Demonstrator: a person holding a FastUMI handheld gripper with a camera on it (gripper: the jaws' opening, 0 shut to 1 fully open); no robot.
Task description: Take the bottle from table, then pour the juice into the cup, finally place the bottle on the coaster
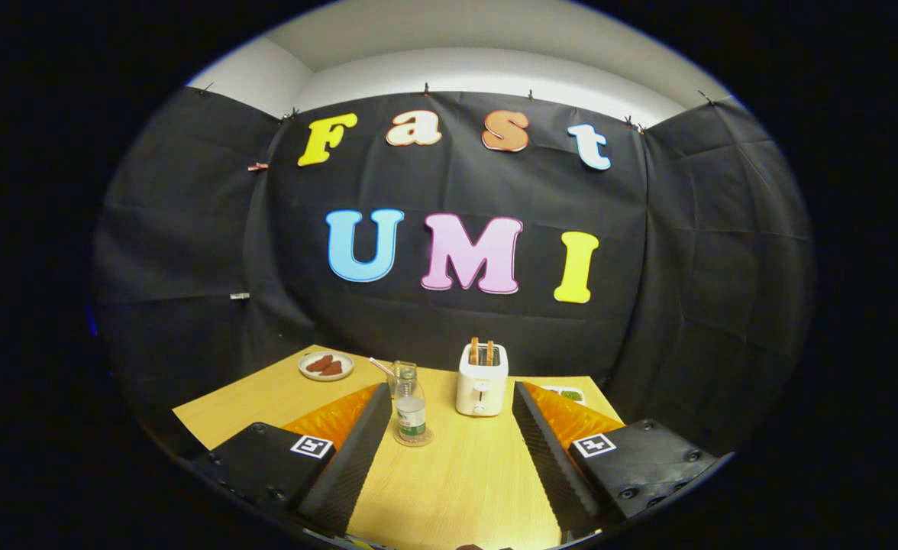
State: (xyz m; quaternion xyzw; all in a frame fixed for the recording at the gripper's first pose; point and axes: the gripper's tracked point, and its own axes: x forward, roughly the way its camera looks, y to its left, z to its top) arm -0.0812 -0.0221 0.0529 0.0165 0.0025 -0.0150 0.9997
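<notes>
The table (281,397) is a light wooden surface running from beneath the fingers back to the black cloth wall. Its grain shows plainly in the bare stretch between the fingers.

The gripper (449,447) stands wide open, holding nothing. Its two black ribbed fingers (353,454) angle apart over the tabletop, each backed by an orange panel and a black block carrying a small square marker. Neither finger touches any object.

The toaster (482,380) is white and upright, standing beyond the fingers, nearer the right finger than the left. Two browned slices stick up from its slots.

The bottle (411,412) is clear plastic with a green and white label, upright, just ahead of the left finger's tip and close beside it. It rests on the coaster (413,438), a round tan disc whose rim shows around the bottle's base.

The cup (401,374) is clear glass, standing directly behind the bottle and partly hidden by it. A thin straw-like stick leans out of it to the left. Whether it holds liquid cannot be told.

The plate (326,366) is small and pale, well apart to the left near the wall, bearing two reddish-brown pieces of food.

A small green-topped item (571,394) shows behind the right finger; its nature cannot be told.
</notes>
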